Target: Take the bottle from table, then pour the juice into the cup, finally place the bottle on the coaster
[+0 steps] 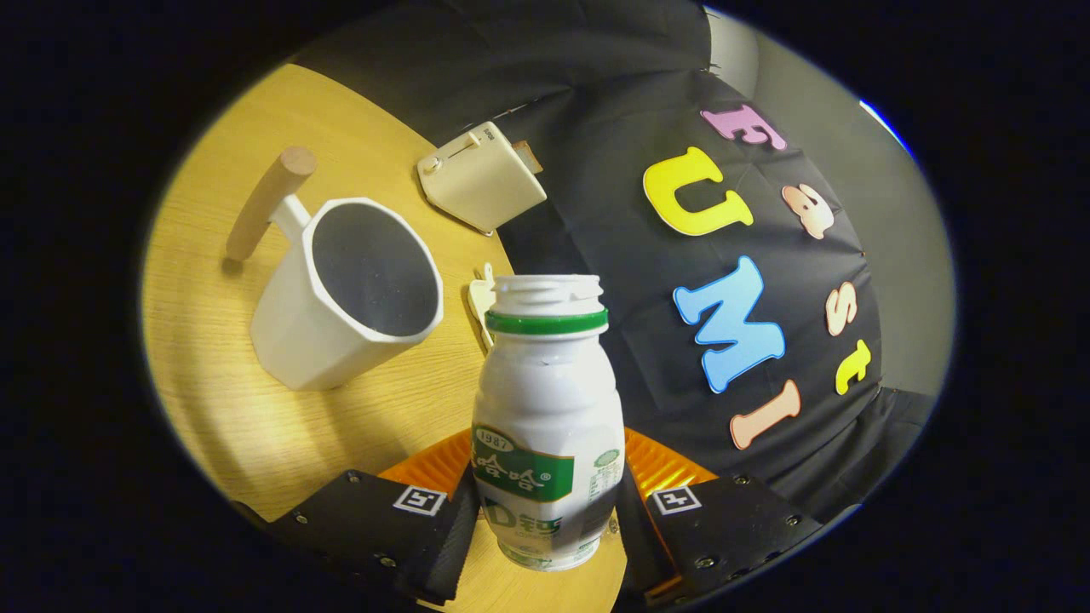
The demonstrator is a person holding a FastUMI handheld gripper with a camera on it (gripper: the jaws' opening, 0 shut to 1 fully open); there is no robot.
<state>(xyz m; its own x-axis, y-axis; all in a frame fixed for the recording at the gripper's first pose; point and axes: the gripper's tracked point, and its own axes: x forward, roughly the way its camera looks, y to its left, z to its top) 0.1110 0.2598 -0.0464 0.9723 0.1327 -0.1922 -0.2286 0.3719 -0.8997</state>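
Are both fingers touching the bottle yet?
Touching. In the gripper view, the gripper has a finger pressed against each side of the bottle, no gap visible; its base appears lifted off the table.

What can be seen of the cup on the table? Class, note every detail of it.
The cup is white and looks ceramic, with faceted sides and a dark inside. A light wooden handle joins it by a white bracket. It stands on the wooden table, its mouth open. It lies beyond the gripper and apart from the bottle held there.
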